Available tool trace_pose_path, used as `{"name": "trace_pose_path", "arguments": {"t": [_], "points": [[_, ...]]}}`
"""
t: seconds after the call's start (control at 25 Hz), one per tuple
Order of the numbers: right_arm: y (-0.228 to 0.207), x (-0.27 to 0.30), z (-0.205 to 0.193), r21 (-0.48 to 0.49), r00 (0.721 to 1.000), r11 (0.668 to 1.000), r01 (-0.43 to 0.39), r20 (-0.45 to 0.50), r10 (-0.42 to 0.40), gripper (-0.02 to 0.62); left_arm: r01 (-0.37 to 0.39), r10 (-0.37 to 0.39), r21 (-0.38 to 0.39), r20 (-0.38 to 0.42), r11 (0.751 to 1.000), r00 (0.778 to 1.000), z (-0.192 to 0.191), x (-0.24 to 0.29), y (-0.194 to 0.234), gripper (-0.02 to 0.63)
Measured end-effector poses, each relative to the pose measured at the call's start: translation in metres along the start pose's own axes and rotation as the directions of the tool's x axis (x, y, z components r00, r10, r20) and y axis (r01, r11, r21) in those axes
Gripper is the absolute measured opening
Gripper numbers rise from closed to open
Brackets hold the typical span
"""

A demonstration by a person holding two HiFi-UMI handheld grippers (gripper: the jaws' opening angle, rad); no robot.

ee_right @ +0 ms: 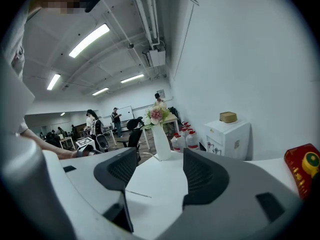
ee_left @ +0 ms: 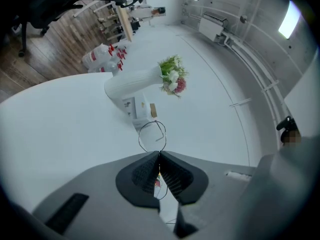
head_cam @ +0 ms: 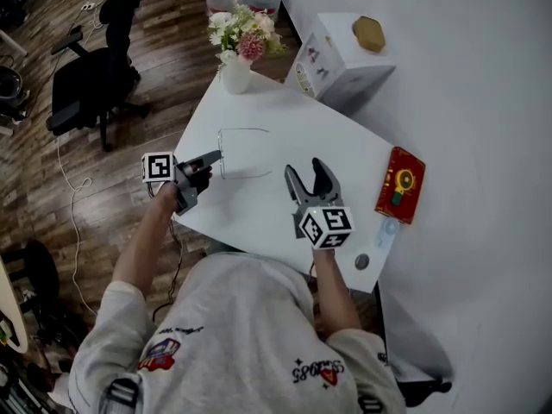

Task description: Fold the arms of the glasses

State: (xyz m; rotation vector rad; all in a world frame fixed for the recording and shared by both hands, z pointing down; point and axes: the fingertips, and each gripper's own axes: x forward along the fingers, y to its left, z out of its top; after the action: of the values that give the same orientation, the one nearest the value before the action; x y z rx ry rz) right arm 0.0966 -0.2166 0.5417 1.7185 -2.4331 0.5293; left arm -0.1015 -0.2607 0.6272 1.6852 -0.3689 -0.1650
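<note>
We count 1 pair of thin wire glasses (head_cam: 243, 130) over the left part of the white surface (head_cam: 285, 119). We cannot tell whether they touch it. The left gripper (head_cam: 214, 157) has its 2 fingers pinched together on the wire at the frame's left end. The right gripper (head_cam: 304, 169) is just right of the glasses, its 2 fingers spread wide with nothing between them. The surface also carries 1 vase of flowers (head_cam: 235, 72) at the far corner and 1 red box (head_cam: 399, 184) at the right edge.
</note>
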Motion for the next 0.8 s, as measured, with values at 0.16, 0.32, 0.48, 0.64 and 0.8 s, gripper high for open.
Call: {"name": "trace_pose_path", "arguments": {"t": [0.16, 0.32, 0.48, 0.64, 0.8], "points": [[0.002, -0.002, 0.009, 0.011, 0.997, 0.997, -0.081, -0.005, 0.081, 0.267, 0.021, -0.021, 0.018, -0.004, 1.000, 1.000, -0.016, -0.007, -0.014, 0.006], [0.014, 0.000, 0.012, -0.024, 0.983, 0.984, -0.179, -0.054, 0.177, 0.250, 0.042, -0.042, -0.010, 0.004, 0.999, 0.999, -0.033, -0.016, -0.027, 0.006], [0.029, 0.007, 0.008, -0.064, 0.956, 0.960, -0.271, -0.129, 0.262, 0.233, 0.048, -0.048, -0.022, 0.004, 0.999, 0.999, -0.046, -0.025, -0.034, 0.006], [0.039, 0.018, -0.005, -0.047, 0.911, 0.927, -0.373, -0.207, 0.356, 0.195, 0.058, -0.059, -0.018, -0.019, 0.998, 0.998, -0.059, -0.030, -0.038, 0.006], [0.043, 0.026, -0.015, 0.017, 0.867, 0.898, -0.440, -0.253, 0.430, 0.175, 0.074, -0.075, -0.016, -0.041, 0.997, 0.996, -0.067, -0.032, -0.043, 0.006]]}}
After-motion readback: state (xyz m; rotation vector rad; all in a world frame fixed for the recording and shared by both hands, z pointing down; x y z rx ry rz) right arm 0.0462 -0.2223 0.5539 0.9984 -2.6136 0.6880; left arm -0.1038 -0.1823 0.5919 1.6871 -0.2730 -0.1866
